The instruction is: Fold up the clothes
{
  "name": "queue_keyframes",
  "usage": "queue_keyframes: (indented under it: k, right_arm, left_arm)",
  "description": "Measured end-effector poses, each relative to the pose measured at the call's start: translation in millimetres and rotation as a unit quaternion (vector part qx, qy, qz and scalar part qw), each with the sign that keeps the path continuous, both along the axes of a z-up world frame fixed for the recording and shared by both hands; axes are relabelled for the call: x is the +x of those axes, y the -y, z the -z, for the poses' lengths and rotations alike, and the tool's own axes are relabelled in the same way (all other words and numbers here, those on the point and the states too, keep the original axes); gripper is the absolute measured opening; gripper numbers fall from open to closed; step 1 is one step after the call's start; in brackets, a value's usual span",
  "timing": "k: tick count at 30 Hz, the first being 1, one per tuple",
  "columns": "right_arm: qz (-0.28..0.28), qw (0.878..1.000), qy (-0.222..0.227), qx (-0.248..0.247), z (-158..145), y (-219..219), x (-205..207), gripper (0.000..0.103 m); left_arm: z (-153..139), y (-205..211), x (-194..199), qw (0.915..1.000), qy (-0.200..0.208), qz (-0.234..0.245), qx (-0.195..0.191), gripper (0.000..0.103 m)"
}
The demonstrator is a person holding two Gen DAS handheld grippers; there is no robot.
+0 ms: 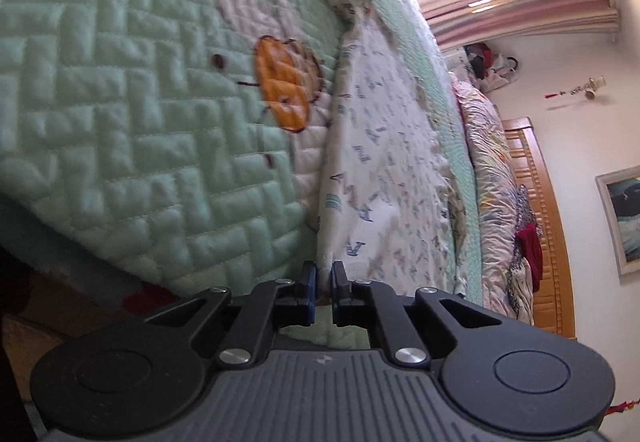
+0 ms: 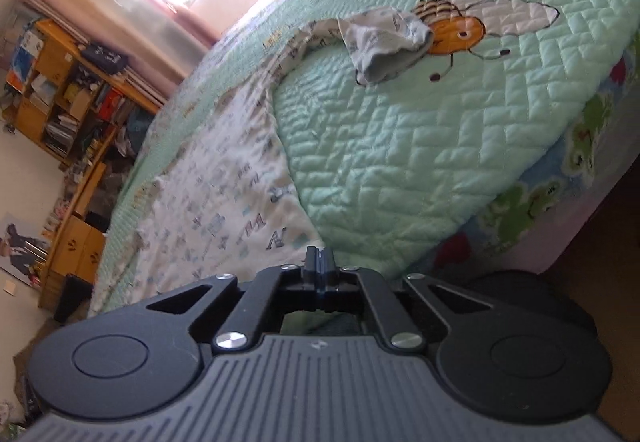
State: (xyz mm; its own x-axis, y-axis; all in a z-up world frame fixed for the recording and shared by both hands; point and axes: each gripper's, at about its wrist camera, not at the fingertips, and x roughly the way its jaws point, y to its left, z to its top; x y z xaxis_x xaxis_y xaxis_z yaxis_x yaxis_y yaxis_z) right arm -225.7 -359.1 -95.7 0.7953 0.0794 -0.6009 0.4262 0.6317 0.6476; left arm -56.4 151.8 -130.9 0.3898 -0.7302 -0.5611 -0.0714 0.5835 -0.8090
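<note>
A white garment printed with blue and grey letters (image 1: 384, 169) lies stretched across the green quilted bedspread (image 1: 120, 89). My left gripper (image 1: 323, 274) is shut on a bunched near corner of it, and white cloth shows between the blue pads. In the right wrist view the same garment (image 2: 224, 185) runs away from me, with one sleeve (image 2: 384, 41) flopped over an embroidered bee (image 2: 456, 29). My right gripper (image 2: 319, 258) is shut tight at the garment's near hem corner, pinching the thin edge.
The bed's edge and a cartoon-print sheet (image 2: 532, 201) drop off to the right. Wooden shelves (image 2: 68, 89) full of clutter stand by a curtained window. A crumpled floral duvet (image 1: 492, 169) and clothes lie against the wooden headboard (image 1: 536, 209).
</note>
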Motion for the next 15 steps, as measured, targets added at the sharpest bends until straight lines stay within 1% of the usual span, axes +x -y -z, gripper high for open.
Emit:
queue_keyframes:
  k: [2,3,4,5,6,7,9,10,11,13,14,15]
  right_arm:
    - [0.021,0.999,0.013,0.032,6,3,-6,0.006]
    - [0.032,0.998,0.025,0.046,7,5,-10,0.007]
    - [0.04,0.997,0.037,0.05,6,7,-13,0.011]
    - [0.047,0.997,0.045,0.042,2,7,-15,0.015]
    - [0.052,0.997,0.052,0.029,-3,8,-16,0.022]
    - [0.056,0.997,0.057,0.015,-8,8,-17,0.027]
    - [0.059,0.996,0.068,0.003,-16,10,-17,0.03]
    - [0.059,0.996,0.072,0.004,-17,11,-17,0.034]
    - [0.06,0.995,0.077,0.008,-17,12,-16,0.035]
    - [0.072,0.993,0.085,0.025,-14,15,-16,0.042]
    - [0.079,0.992,0.088,0.034,-12,17,-16,0.044]
    - [0.088,0.991,0.09,0.046,-9,19,-17,0.048]
  left_arm:
    - [2,-5,-2,1.0,-0.004,-0.002,-0.003,0.007]
    - [0,-7,-3,1.0,0.0,0.001,-0.003,0.008]
    - [-3,-8,-6,1.0,0.005,0.004,-0.001,0.008]
    - [-6,-10,-8,0.9999,0.009,0.006,0.002,0.008]
    - [-10,-12,-11,0.9999,0.014,0.008,0.005,0.008]
    - [-13,-15,-13,0.9998,0.019,0.008,0.007,0.009]
    - [-19,-24,-19,0.9995,0.031,0.002,0.006,0.009]
    - [-22,-28,-21,0.9992,0.039,-0.001,0.0,0.009]
    - [-27,-32,-24,0.9987,0.051,-0.003,-0.007,0.01]
    - [-38,-37,-29,0.997,0.075,-0.009,-0.018,0.017]
    - [-43,-38,-31,0.996,0.087,-0.01,-0.018,0.017]
    - [-49,-37,-31,0.9952,0.097,-0.008,-0.012,0.017]
